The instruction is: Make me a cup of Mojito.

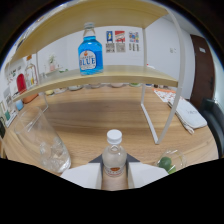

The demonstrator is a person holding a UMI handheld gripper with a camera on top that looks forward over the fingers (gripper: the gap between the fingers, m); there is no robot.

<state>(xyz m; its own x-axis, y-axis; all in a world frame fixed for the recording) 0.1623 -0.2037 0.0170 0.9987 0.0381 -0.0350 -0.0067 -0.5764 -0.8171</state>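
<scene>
A small clear bottle (114, 156) with a white cap and an orange label stands upright between my fingers. My gripper (114, 176) is shut on it, with the white fingers (82, 176) pressing on both of its sides. Just ahead to the left is a tall clear glass (42, 142) holding ice cubes, tilted by the wide lens. A green lime (164, 162) lies in a small clear dish just ahead to the right. On the wooden shelf (115, 75) beyond, a blue bottle (90, 51) labelled BLUE stands upright.
The shelf's white legs (149, 117) come down onto the wooden table (100, 117) ahead. A flat white object (192, 115) lies on the right. Small jars and bowls line the far left and the back under the shelf. Posters hang on the wall.
</scene>
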